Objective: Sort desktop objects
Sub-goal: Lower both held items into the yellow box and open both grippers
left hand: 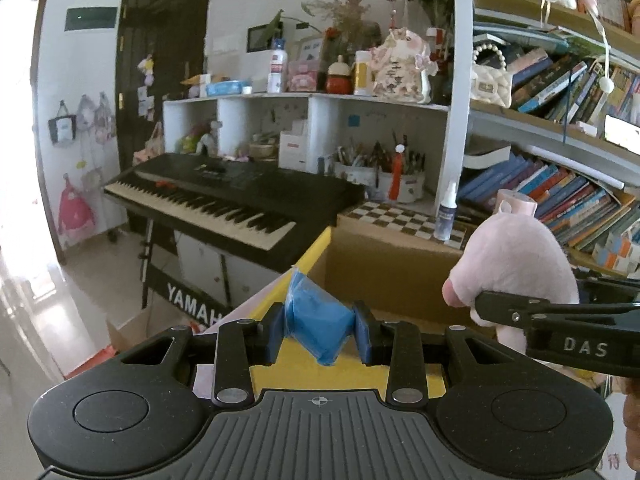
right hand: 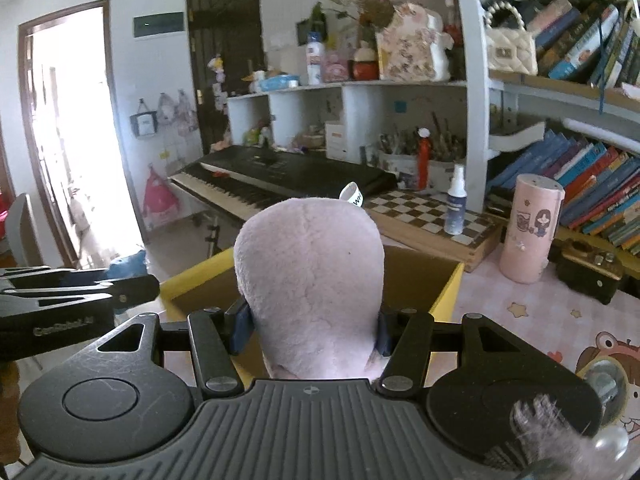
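My left gripper is shut on a small blue plastic packet, held in the air above the yellow flap of an open cardboard box. My right gripper is shut on a pink plush toy, which fills the middle of the right wrist view and hides the fingertips. In the left wrist view that same plush toy hangs at the right, pinched by the right gripper's black fingers. The box lies just beyond the toy, its inside brown and its rim yellow.
A black keyboard stands behind the box on the left. A chessboard with a spray bottle borders the box's far side. A pink cylinder and a dark wooden box sit on the pink desk mat. Bookshelves fill the right.
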Action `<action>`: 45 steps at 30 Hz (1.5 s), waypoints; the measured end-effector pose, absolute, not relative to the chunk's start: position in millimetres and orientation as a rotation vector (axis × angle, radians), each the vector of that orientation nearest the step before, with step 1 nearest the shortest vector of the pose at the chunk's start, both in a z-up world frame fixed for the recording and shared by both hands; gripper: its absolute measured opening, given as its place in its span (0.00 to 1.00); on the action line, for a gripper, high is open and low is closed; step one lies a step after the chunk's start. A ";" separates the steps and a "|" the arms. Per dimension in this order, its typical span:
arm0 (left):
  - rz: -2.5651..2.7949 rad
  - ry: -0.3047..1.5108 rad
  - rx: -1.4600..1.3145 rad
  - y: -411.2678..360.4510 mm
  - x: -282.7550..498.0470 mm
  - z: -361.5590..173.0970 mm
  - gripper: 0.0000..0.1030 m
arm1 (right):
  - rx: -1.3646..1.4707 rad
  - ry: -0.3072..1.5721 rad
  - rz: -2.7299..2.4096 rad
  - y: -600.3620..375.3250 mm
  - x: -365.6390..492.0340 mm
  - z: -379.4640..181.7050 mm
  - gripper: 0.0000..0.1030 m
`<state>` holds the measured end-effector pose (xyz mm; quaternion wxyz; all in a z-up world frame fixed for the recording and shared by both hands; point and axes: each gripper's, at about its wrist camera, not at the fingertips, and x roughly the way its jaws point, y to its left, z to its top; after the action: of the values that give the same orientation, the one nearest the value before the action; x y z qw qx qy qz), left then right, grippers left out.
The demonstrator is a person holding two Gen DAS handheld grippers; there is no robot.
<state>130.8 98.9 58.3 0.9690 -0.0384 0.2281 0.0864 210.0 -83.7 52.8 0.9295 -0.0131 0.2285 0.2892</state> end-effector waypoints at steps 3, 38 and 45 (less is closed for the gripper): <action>0.163 0.469 -0.060 92.1 148.7 59.5 0.33 | -0.017 0.487 0.583 -86.4 227.6 48.6 0.52; 0.198 0.829 0.019 58.2 244.7 -8.8 0.33 | -0.741 0.527 0.966 -57.9 301.5 -27.3 0.54; 0.201 0.842 0.028 53.6 244.1 -7.6 0.33 | -0.756 0.521 0.959 -58.7 331.2 -29.9 0.53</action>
<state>244.1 53.6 -7.6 0.9077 0.0138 0.4080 0.0976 331.2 -58.7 -29.9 0.7876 -0.3509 0.2416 0.4452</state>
